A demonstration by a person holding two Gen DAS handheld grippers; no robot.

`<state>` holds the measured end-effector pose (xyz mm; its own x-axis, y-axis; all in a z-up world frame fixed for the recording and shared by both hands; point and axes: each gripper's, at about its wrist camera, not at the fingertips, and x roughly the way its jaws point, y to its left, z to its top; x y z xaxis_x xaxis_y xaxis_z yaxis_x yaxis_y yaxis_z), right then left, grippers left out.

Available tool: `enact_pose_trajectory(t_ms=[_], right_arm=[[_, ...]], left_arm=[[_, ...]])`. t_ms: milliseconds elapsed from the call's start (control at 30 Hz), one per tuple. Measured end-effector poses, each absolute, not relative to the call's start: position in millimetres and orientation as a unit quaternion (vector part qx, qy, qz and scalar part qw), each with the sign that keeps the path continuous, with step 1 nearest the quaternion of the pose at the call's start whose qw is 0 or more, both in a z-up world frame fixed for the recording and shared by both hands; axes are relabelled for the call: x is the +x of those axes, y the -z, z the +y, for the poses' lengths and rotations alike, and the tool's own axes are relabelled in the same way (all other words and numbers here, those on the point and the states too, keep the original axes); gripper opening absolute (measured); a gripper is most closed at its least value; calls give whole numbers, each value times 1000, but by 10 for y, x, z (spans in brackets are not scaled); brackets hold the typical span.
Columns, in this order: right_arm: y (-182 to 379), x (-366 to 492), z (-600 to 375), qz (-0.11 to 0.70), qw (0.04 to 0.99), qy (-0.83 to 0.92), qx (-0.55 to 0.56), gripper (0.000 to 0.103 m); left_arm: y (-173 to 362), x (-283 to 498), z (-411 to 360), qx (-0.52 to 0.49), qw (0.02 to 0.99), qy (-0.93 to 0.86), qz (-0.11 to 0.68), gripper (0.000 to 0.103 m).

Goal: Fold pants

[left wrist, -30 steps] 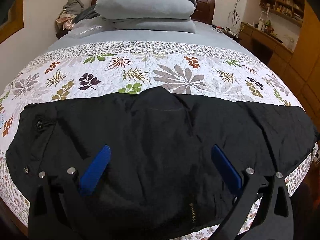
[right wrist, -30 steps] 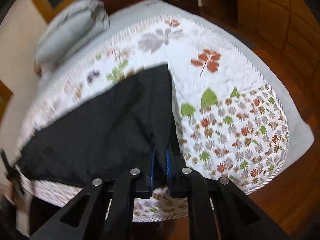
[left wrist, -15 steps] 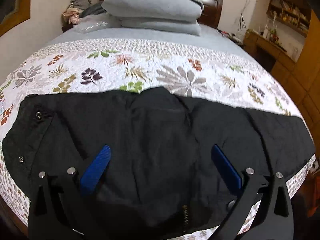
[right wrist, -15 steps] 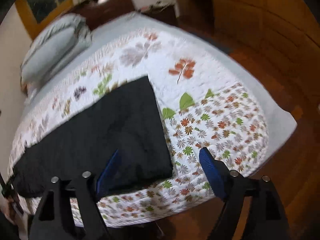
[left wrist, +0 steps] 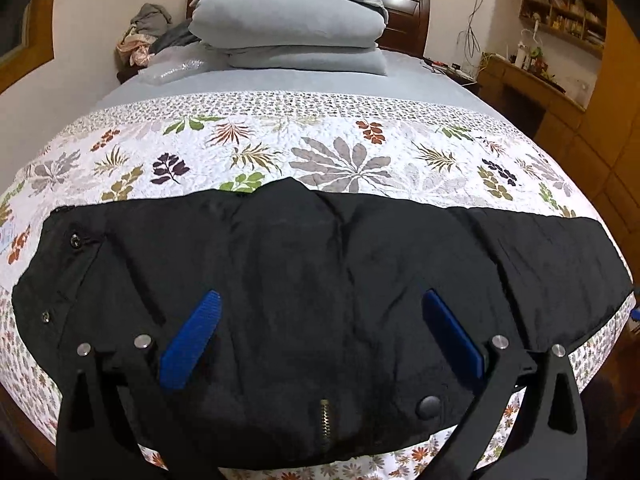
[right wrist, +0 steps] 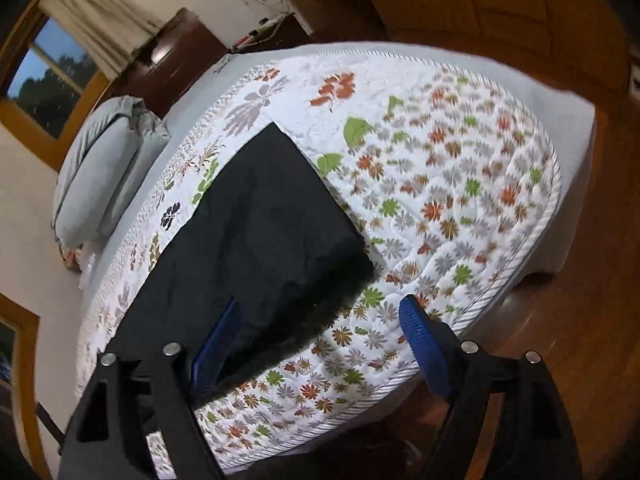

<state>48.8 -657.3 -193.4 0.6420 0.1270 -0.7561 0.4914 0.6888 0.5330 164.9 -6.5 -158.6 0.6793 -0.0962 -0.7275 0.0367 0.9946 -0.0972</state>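
Black pants (left wrist: 320,280) lie flat across the floral quilt (left wrist: 320,152) near the bed's front edge, legs laid together. Their zipper (left wrist: 325,420) and a snap button (left wrist: 429,407) show at the near edge. My left gripper (left wrist: 320,304) is open and empty above the waist part. In the right wrist view the leg end of the pants (right wrist: 260,240) lies flat, its hem toward the bed's foot. My right gripper (right wrist: 320,312) is open and empty over the hem corner, apart from the cloth.
Stacked grey pillows (left wrist: 292,28) and a clothes pile (left wrist: 144,36) sit at the headboard. A wooden desk with shelves (left wrist: 552,60) stands to the right. The wooden floor (right wrist: 580,320) lies past the bed's corner. A window (right wrist: 48,76) is at the far left.
My right gripper let go of the pants' hem, opened wide, pulled back and tilted. My left gripper stayed open and drew back slightly, so the zipper and snap button came into view.
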Motion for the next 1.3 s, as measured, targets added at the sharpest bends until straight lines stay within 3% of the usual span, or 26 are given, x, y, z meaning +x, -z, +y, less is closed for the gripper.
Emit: enact_pose_trajectory(t_ms=[233,367,467,700,733,767,800,833,867,933,1300], right_arm=[[2189,518,-6613,385,790,77,470,83],[2213,629,-6576,389,790,75,467,83],[2137,713,-6534,380,801,60,459,72],[2186,890,-6418,410,809,84,413,72],[2203,900,-6418,410,809,88,412,67],[2200,911,-6410,409,811,95,408,63],[2184,918,-6407,407,814,94,402,53],[2157,936,-6396,404,818,92,399,43],[2118,945,-6390,399,822,88,397,39],[2047,971,-6375,393,828,81,392,29],[1459,1096,-6152,352,867,44,350,18]], left_arm=[[1694,1695,-2,-61,908,19,414,101],[1740,1714,12,-54,907,13,418,101],[1818,1717,2,-46,900,21,434,101],[1885,1586,27,-22,873,69,482,101],[1872,1560,72,-26,875,67,479,101],[1842,1541,136,-35,877,61,476,99],[1812,1525,223,-49,879,57,471,98],[1791,1519,278,-56,881,55,467,84],[1789,1532,327,-59,879,52,470,62],[1830,1586,403,-58,870,42,488,49],[2024,1635,470,-37,867,38,496,54]])
